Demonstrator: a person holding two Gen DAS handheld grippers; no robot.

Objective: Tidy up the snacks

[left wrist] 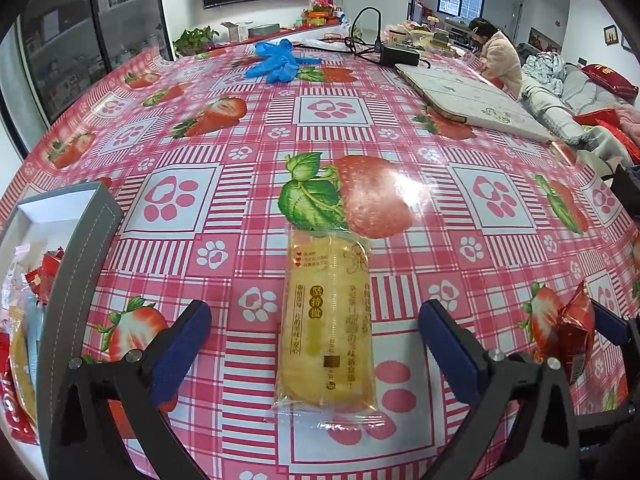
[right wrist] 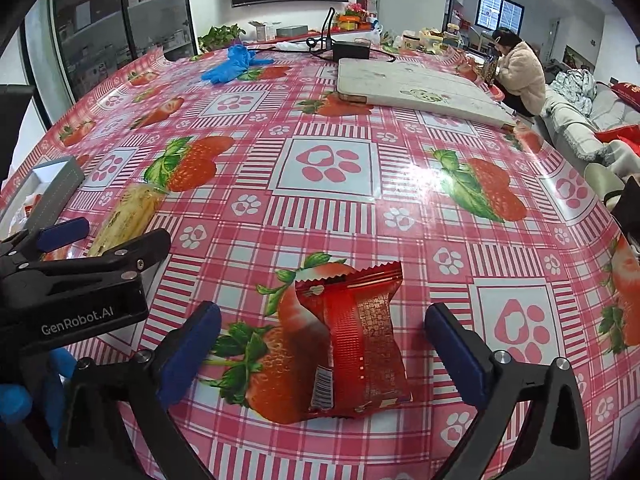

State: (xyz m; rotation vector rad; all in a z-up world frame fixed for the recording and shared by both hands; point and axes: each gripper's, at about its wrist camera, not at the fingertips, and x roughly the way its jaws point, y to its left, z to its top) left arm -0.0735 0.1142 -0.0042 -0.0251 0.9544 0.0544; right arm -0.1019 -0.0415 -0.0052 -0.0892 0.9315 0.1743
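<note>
The left claw has its two blue fingers wide apart, and a long yellow snack pack lies flat on the desk between them, touching neither finger. The right claw is wide apart too, with a red snack pack lying on the desk between its fingers, free of both. To the left of the yellow pack stands a grey box with more snacks inside. The desk has a pink cloth with strawberries and paw prints. Farther away lies a flat white board, and blue gloves sit near the far edge beside a black cable. Far off to the right, a person in a fluffy coat sits.
</note>
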